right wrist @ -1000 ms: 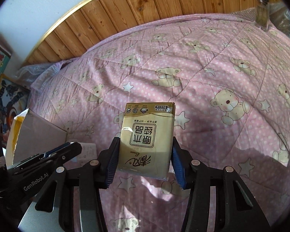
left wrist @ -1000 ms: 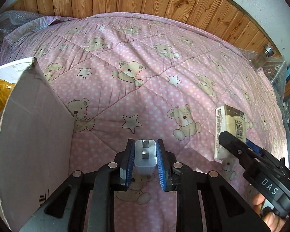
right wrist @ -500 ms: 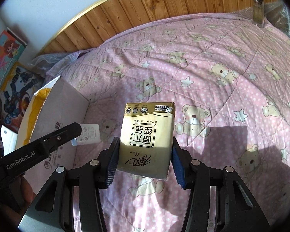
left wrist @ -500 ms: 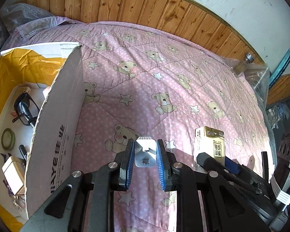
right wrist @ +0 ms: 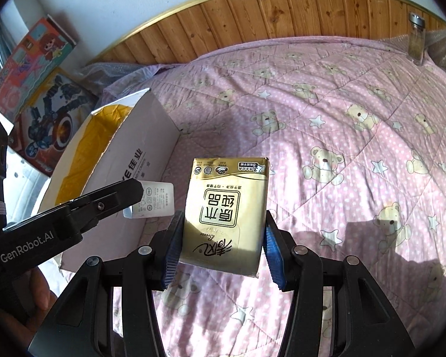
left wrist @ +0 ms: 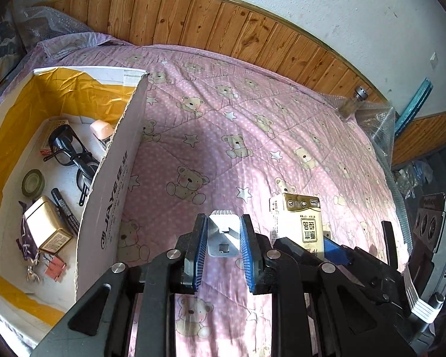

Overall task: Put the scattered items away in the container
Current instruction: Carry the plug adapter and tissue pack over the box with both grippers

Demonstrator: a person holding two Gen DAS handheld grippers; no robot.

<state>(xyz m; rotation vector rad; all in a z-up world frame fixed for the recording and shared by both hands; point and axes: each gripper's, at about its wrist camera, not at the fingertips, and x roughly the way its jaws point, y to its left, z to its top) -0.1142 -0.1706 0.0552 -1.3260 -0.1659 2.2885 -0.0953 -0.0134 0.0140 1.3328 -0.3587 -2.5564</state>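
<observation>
My left gripper (left wrist: pixel 223 235) is shut on a small white charger plug (left wrist: pixel 223 236), held above the pink bear quilt just right of the box wall. The right wrist view shows that same white charger plug (right wrist: pixel 156 202) from the side, next to the box. My right gripper (right wrist: pixel 221 238) is shut on a gold tissue pack (right wrist: pixel 226 208), which also shows as the gold tissue pack (left wrist: pixel 300 223) in the left wrist view. The open cardboard box (left wrist: pixel 116 178) with yellow lining stands at the left, holding glasses (left wrist: pixel 71 154), a tape roll (left wrist: pixel 32 183), a gold tin (left wrist: pixel 46 227) and a marker.
A glass jar (right wrist: pixel 416 41) stands at the quilt's far right corner by bubble wrap. Wooden panelling runs behind the bed. Toy boxes (right wrist: pixel 35 89) lean against the wall left of the cardboard box (right wrist: pixel 128 178). A hand (right wrist: pixel 41 294) shows under the left gripper.
Both grippers have risen and swung left toward the box with their items held. The box interior has come into the left wrist view.
</observation>
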